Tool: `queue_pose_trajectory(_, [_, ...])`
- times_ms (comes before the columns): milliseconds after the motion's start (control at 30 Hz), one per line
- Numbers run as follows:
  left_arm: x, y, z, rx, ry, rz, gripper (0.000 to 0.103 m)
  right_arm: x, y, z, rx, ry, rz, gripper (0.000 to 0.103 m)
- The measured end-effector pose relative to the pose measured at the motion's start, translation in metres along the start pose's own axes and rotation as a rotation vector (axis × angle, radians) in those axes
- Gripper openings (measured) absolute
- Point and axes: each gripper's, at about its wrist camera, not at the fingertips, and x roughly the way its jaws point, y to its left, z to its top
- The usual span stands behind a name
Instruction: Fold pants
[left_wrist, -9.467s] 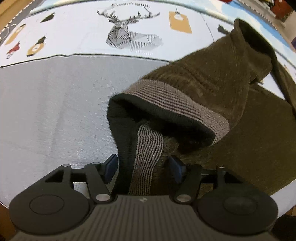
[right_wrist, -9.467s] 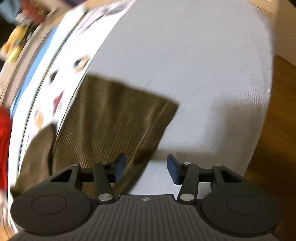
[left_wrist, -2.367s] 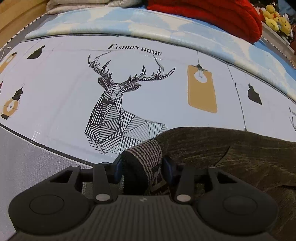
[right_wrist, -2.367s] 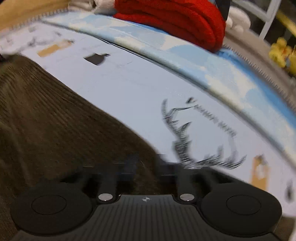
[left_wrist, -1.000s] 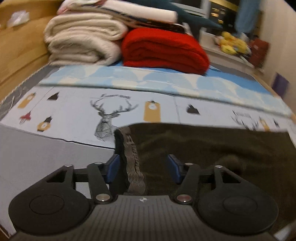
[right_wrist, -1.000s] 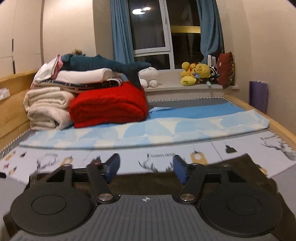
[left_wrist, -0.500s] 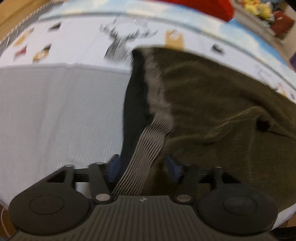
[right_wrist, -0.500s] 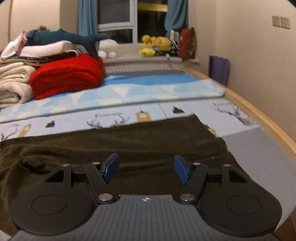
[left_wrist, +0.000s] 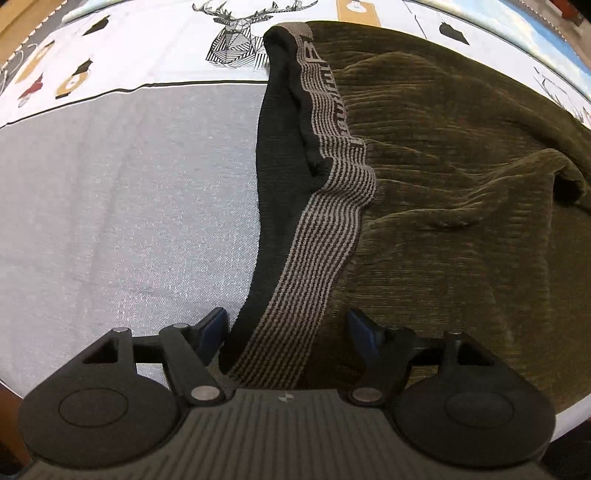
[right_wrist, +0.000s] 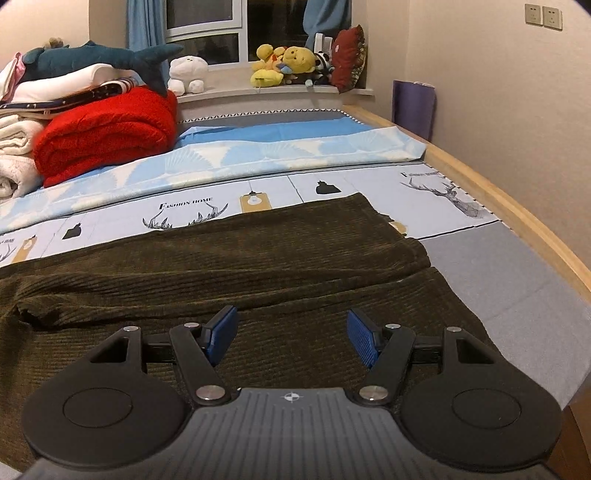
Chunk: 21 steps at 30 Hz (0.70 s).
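Note:
Dark olive corduroy pants (left_wrist: 443, 184) lie spread across the bed. Their striped grey and black waistband (left_wrist: 321, 206) runs from the far deer print down between the fingers of my left gripper (left_wrist: 288, 328), which is open, with the waistband lying loose in the gap. In the right wrist view the pants (right_wrist: 258, 266) lie flat with the two legs side by side, leg ends at the right. My right gripper (right_wrist: 291, 336) is open and empty, just above the near leg.
The bed has a grey sheet (left_wrist: 129, 184) and a printed deer cover (right_wrist: 424, 188). A red folded blanket (right_wrist: 107, 133), cream blankets and a shark plush (right_wrist: 96, 59) are stacked at the back left. A wooden bed edge (right_wrist: 517, 210) runs along the right.
My left gripper has opened wider and let go of the waistband, which now lies flat on the bed. My right gripper stays open over the pants and has barely moved.

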Motion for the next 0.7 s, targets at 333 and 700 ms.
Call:
queue_pose_trajectory(333, [0.005,-0.008,-0.001,0.060,-0.007,0.006,0.083,0.002,0.007,-0.001,-0.032,0.013,0.001,0.067])
queue_pose_trajectory(700, [0.004,-0.011,-0.001,0.134,-0.038,-0.025,0.065,0.007,0.012,-0.001,-0.062,0.030,-0.009,0.067])
